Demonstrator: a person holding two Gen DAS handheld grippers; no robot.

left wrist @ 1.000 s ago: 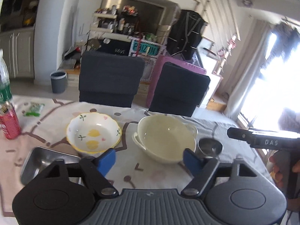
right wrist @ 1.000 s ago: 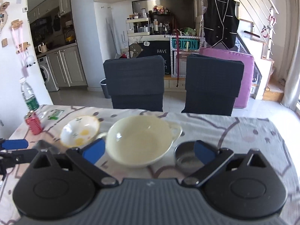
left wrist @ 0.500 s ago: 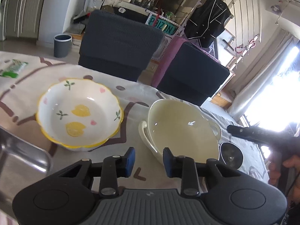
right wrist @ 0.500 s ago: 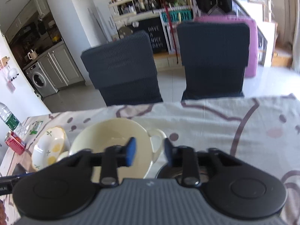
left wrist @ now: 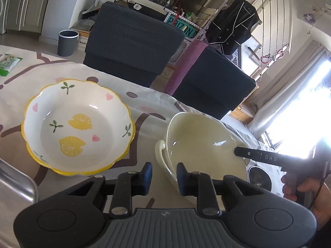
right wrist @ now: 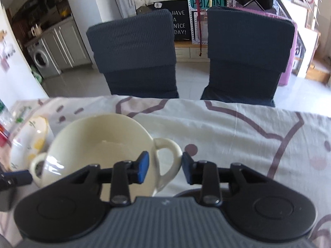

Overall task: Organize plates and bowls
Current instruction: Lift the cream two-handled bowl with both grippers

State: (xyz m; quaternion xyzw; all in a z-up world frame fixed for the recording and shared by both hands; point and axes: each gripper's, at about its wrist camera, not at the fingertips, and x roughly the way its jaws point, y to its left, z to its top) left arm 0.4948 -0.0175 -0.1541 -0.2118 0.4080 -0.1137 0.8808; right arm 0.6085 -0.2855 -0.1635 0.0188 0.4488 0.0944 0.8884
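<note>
A cream two-handled bowl stands on the tablecloth, right of a white lemon-pattern bowl. My left gripper has its jaws closing around the cream bowl's left handle; a gap still shows beside the left pad. In the right wrist view, my right gripper straddles the right handle of the cream bowl. Its jaws are opening, with the left finger over the bowl's rim. The lemon bowl lies blurred at far left.
A small steel bowl sits right of the cream bowl, under a hand. A steel tray's corner is at lower left. Two dark chairs stand behind the table. A green packet lies far left.
Both grippers came down and closer to the cream bowl. Their jaws narrowed from wide to a small gap, and each now has a handle between its fingers.
</note>
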